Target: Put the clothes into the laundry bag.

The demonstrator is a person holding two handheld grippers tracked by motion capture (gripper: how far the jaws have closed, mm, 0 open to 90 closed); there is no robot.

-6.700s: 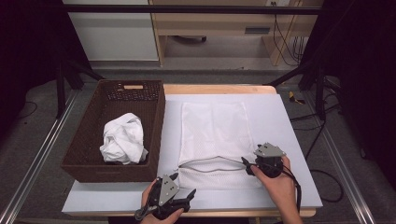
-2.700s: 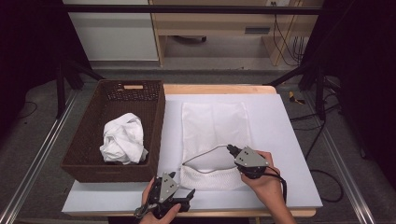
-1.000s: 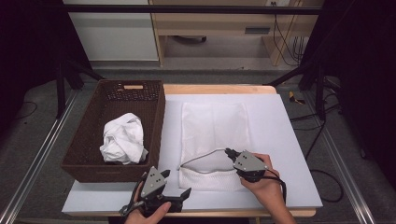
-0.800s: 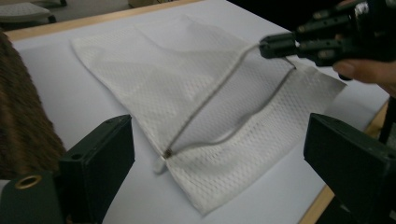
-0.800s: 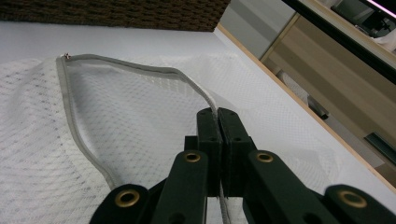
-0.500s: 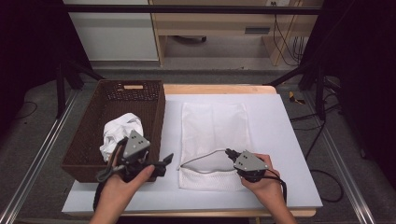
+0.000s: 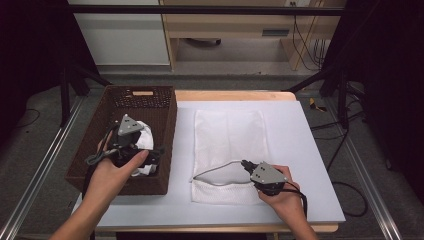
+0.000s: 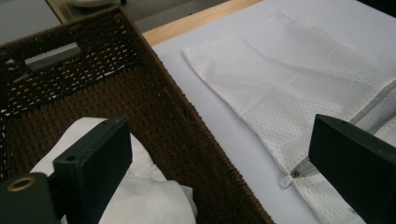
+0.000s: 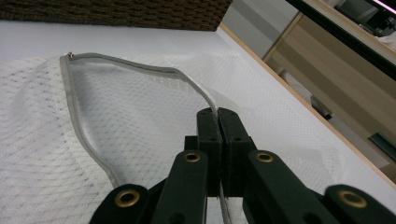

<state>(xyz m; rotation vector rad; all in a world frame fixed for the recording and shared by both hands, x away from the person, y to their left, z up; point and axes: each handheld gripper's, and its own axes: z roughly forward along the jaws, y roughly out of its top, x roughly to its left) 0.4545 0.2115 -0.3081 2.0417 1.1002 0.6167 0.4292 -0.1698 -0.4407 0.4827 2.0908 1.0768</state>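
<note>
The brown wicker basket stands at the table's left, and a crumpled white cloth lies inside it. The left gripper hangs over the basket just above that cloth, its jaws spread wide with nothing between them. Right of the basket, a white mesh laundry bag lies flat on the pale mat. At the bag's near end the right gripper is clamped on the zipper edge, holding the mouth lifted and agape.
</note>
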